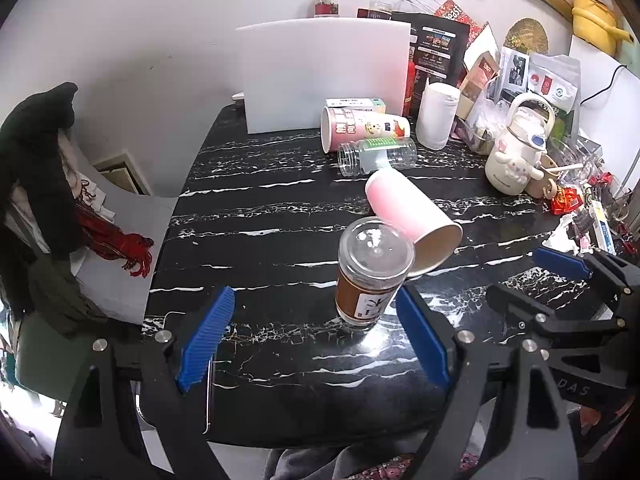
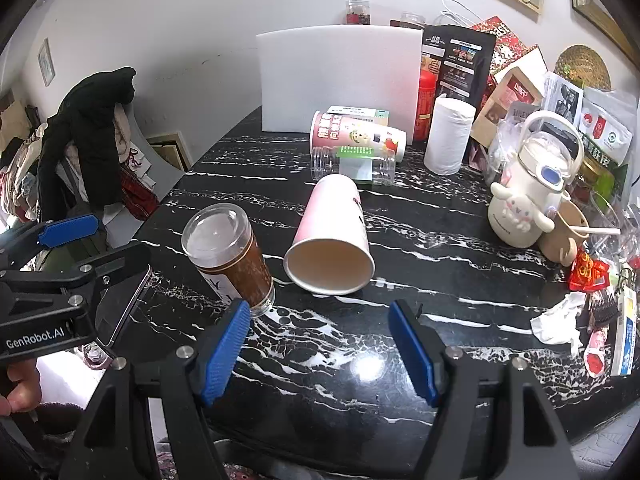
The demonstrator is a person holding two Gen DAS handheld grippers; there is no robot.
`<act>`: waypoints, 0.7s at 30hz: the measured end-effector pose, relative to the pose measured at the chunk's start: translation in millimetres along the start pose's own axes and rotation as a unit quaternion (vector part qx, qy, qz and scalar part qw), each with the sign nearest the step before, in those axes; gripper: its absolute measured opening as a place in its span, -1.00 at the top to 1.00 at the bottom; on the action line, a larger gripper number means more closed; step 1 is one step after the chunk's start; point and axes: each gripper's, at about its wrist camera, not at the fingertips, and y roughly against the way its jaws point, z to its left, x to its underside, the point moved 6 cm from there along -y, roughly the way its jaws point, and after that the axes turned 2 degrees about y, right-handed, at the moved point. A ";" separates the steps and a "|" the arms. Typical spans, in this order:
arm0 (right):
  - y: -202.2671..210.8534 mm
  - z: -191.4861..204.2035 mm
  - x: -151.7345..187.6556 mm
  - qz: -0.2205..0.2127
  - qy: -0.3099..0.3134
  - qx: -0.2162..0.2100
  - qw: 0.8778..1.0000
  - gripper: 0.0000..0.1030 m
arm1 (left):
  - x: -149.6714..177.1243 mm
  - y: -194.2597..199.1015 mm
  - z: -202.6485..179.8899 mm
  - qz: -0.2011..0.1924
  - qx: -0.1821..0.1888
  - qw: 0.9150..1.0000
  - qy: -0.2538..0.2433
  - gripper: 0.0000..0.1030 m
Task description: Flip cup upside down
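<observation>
A clear glass cup with a brown label (image 1: 370, 276) (image 2: 230, 258) stands bottom-up on the black marble table (image 1: 260, 208) (image 2: 420, 216). A pink paper cup (image 1: 412, 220) (image 2: 332, 240) lies on its side just behind it, mouth toward me. My left gripper (image 1: 316, 340) is open and empty, low over the near table edge, with the glass cup just ahead between its blue pads. My right gripper (image 2: 330, 348) is open and empty, in front of the pink cup. Its blue pad also shows in the left wrist view (image 1: 560, 262).
A printed paper cup (image 1: 362, 126) and a clear plastic jar (image 1: 376, 156) lie on their sides further back. A white foam board (image 1: 324, 76), paper roll (image 1: 436, 116), white kettle (image 1: 518, 148) and packets crowd the back right. A phone (image 2: 124, 304) lies at the near left edge.
</observation>
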 end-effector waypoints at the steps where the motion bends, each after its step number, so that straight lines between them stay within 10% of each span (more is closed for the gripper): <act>1: -0.6 -0.1 -0.1 0.001 0.000 0.000 1.000 -0.40 | 0.0 0.3 0.1 0.000 -0.002 1.000 -0.002 -0.60; 21: -5.6 -0.7 2.3 0.009 0.005 0.001 1.000 -0.40 | 3.4 -0.6 1.2 0.006 0.002 1.000 0.000 -0.60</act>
